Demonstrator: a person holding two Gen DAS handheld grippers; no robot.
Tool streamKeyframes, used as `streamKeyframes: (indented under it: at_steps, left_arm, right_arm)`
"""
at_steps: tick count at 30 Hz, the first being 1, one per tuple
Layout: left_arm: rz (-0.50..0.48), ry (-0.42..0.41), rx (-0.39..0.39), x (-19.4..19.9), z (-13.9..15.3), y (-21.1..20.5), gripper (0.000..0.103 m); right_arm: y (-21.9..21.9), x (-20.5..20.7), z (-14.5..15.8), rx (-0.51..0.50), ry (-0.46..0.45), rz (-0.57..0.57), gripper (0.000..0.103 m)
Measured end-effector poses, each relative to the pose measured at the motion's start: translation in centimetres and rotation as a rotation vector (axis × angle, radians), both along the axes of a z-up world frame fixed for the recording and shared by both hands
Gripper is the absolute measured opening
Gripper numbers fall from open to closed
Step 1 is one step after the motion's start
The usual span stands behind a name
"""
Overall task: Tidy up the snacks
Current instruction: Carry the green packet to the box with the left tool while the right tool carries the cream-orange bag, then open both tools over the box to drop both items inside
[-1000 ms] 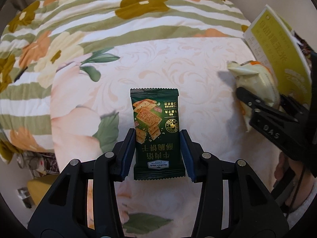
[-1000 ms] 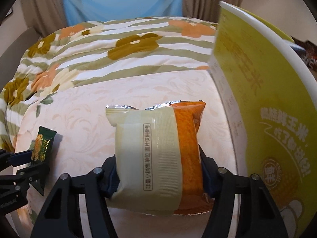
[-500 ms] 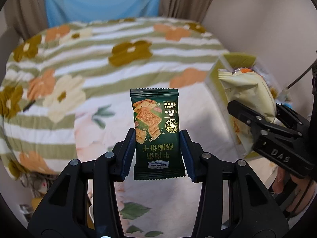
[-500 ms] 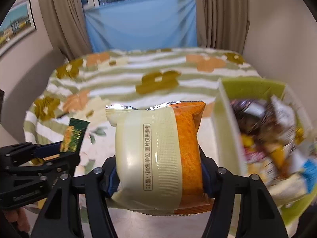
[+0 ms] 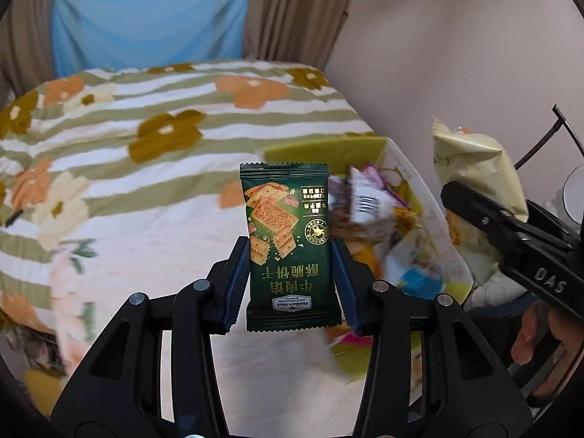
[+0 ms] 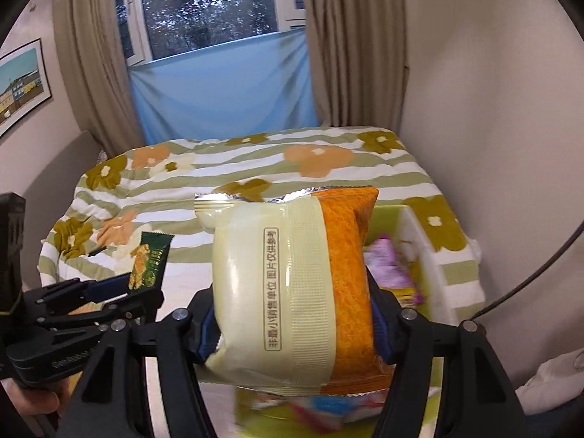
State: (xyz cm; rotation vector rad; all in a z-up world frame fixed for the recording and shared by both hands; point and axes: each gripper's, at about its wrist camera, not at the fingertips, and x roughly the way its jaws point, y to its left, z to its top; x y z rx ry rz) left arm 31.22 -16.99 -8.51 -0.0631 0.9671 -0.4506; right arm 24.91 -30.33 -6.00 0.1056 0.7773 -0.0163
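My left gripper (image 5: pixel 290 284) is shut on a dark green cracker packet (image 5: pixel 288 244), held upright above the bed; the packet also shows in the right wrist view (image 6: pixel 149 262). My right gripper (image 6: pixel 294 332) is shut on a cream and orange snack bag (image 6: pixel 292 288), held over the yellow-green snack box (image 6: pixel 430 255). In the left wrist view the right gripper (image 5: pixel 511 233) holds that bag (image 5: pixel 471 168) at the right, above the box (image 5: pixel 412 189), which holds several wrapped snacks.
The bed has a floral, green-striped cover (image 5: pixel 146 138). A wall (image 5: pixel 456 54) stands to the right. A blue cloth (image 6: pixel 222 91), curtains and a window are behind the bed.
Both grippers have risen and tilted up with their packets. The box, seen side-on before, now shows its open top and contents below the right gripper.
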Motion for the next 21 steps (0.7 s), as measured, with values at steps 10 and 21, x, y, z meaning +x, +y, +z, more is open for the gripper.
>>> streamKeyframes:
  at_steps: [10, 21]
  left_arm:
    - [0.133, 0.092, 0.043, 0.0, -4.2, -6.5, 0.103]
    - [0.239, 0.059, 0.069, -3.3, -2.9, -2.1, 0.102]
  right_arm:
    - [-7.9, 0.0, -1.4, 0.021, 0.044, 0.036, 0.061]
    - [-10.4, 0.6, -2.5, 0.080, 0.064, 0.112, 0.061]
